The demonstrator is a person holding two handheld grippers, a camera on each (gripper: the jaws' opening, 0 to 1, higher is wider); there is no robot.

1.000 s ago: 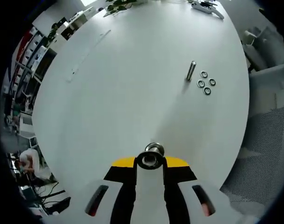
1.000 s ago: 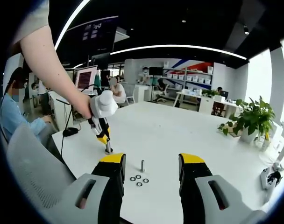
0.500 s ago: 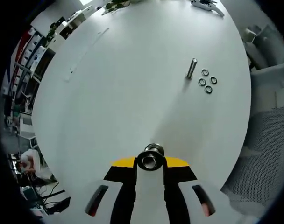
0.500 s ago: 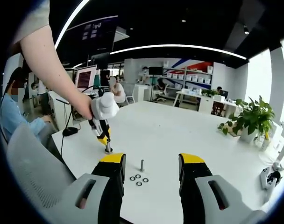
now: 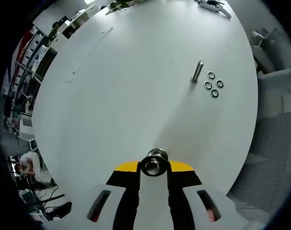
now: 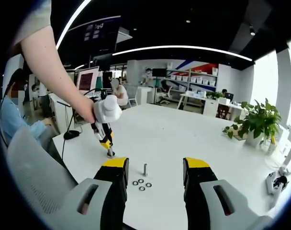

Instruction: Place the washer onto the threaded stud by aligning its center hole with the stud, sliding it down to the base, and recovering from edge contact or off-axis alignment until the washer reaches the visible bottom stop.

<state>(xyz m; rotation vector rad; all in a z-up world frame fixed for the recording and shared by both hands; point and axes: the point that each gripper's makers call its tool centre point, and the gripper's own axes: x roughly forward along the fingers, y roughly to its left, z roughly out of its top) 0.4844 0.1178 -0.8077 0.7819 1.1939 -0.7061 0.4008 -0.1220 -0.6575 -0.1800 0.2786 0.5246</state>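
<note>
Four washers (image 5: 212,84) lie clustered on the white table (image 5: 126,96) at two o'clock in the left gripper view, just beside a second stud (image 5: 197,71) at their ten o'clock. Little has changed over the last second: the left gripper (image 5: 154,165) still pinches a stud (image 5: 155,164) upright, and the right gripper (image 6: 155,167) hangs with jaws apart above the washers. No washer is picked up, so the task has barely begun.

Upright stud (image 6: 145,169), four washers (image 6: 141,183) beside it, white table (image 6: 184,139)
</note>
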